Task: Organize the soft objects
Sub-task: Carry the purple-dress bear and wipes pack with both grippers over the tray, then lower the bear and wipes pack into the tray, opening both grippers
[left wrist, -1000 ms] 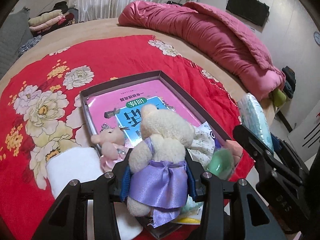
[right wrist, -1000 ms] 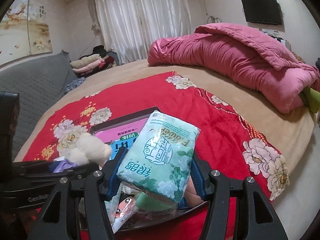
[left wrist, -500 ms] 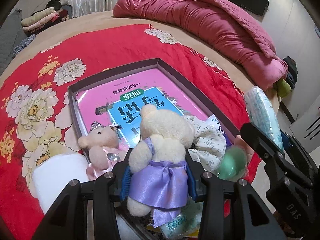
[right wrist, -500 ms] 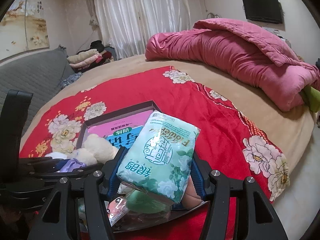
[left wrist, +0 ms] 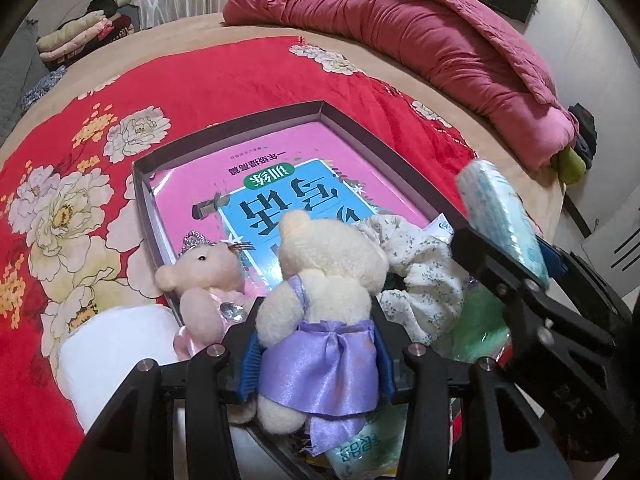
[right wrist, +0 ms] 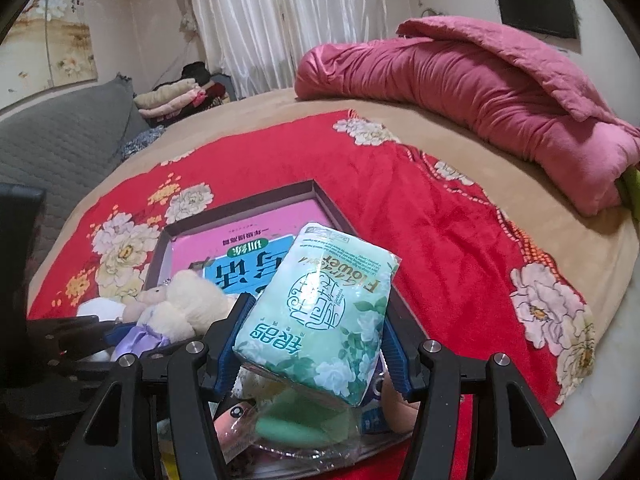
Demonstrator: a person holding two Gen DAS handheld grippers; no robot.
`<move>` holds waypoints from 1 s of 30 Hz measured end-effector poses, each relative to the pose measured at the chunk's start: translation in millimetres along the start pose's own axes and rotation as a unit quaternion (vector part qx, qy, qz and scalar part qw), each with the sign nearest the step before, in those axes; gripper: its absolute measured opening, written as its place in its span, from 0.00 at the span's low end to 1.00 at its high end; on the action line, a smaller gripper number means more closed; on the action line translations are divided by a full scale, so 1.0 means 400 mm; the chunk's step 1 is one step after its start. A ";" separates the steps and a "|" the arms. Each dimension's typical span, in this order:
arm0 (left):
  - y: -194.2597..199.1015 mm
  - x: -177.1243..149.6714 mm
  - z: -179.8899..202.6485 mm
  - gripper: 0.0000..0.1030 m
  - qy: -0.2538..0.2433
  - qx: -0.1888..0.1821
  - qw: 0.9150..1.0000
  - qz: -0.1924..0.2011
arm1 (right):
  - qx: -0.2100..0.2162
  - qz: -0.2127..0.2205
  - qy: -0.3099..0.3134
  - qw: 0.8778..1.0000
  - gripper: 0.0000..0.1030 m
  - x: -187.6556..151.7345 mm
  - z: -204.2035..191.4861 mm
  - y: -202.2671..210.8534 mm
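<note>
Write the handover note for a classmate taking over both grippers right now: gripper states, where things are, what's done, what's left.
Left gripper: shut on the cream teddy bear, held above the near end of the box.
Right gripper: shut on the green tissue pack, also over the box.
In the box: a pink book, small pink bear, floral cloth, other soft bits.
Beside the box: a white roll on the red blanket.
Left: set down the bear and the pack; the roll is still outside.

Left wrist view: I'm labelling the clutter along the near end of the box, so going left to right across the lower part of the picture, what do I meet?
White towel roll → small pink bear with tiara → cream bear in purple dress → floral fabric scrunchie → tissue pack.
</note>
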State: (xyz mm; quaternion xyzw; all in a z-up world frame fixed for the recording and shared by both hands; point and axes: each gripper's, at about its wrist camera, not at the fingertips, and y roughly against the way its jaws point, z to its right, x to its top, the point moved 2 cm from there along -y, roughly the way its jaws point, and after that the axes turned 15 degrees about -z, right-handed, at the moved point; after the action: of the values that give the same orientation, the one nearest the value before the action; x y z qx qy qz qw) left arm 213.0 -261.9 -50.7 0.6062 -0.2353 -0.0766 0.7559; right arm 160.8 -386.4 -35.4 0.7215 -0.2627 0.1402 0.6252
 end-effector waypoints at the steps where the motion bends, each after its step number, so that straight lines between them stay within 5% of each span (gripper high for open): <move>1: 0.000 -0.001 0.001 0.45 -0.002 0.002 1.000 0.000 | 0.001 -0.006 -0.001 1.000 0.60 0.002 0.000 -0.009; 17: -0.005 -0.006 0.002 0.46 -0.012 0.011 1.000 0.000 | 0.015 -0.029 -0.013 0.999 0.61 0.002 0.021 -0.049; 30: -0.005 -0.005 0.001 0.46 -0.006 0.013 1.000 -0.006 | 0.003 0.038 -0.045 0.998 0.73 -0.011 0.066 0.040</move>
State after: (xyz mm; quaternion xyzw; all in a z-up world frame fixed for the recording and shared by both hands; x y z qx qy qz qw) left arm 211.2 -262.1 -53.0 0.6172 -0.2366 -0.0818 0.7459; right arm 144.9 -412.5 -29.4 0.7182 -0.3174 0.1319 0.6050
